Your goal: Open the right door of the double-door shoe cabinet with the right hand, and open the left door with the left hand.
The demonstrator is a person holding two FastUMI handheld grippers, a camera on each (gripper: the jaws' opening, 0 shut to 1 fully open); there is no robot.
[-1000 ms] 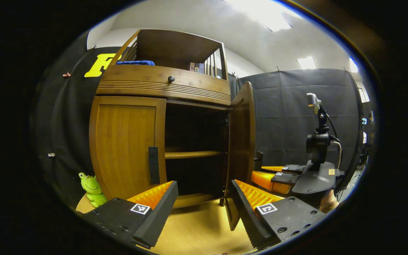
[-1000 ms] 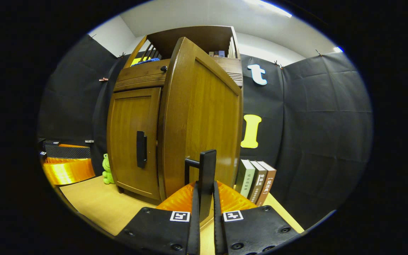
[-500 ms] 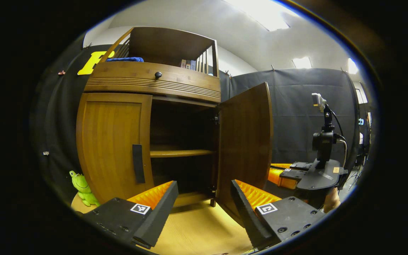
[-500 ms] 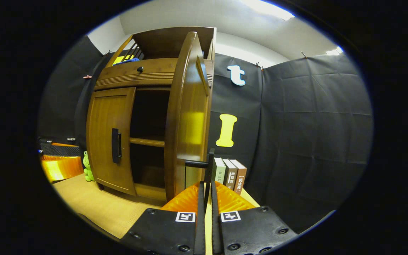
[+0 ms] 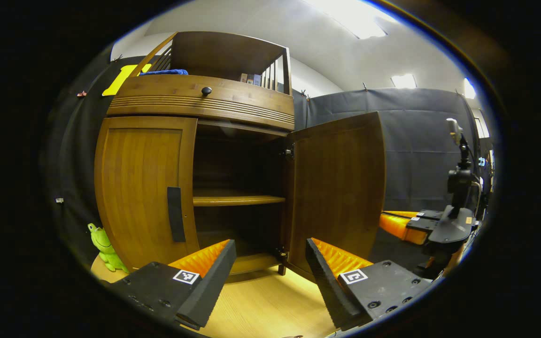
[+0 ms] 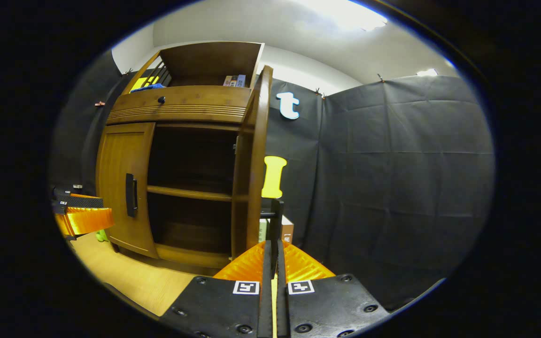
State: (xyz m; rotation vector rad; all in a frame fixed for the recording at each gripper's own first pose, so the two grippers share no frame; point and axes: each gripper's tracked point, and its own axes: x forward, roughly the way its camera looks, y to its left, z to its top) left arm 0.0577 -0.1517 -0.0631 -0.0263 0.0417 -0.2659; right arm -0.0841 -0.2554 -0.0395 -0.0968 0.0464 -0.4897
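One shoe cabinet [image 5: 195, 108] with two doors and two handles, one frog toy [image 5: 104, 242], two tools.

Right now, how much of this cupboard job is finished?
About half. The right door is swung wide, and the right gripper is shut on its handle. The left door is shut; the left gripper hangs open before it.

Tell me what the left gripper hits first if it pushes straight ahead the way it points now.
Probably nothing at first: the open left gripper points into the cabinet's open right half, between the shut left door and the swung-out right door. Farther in it would likely meet the bottom board, though depth is unclear.
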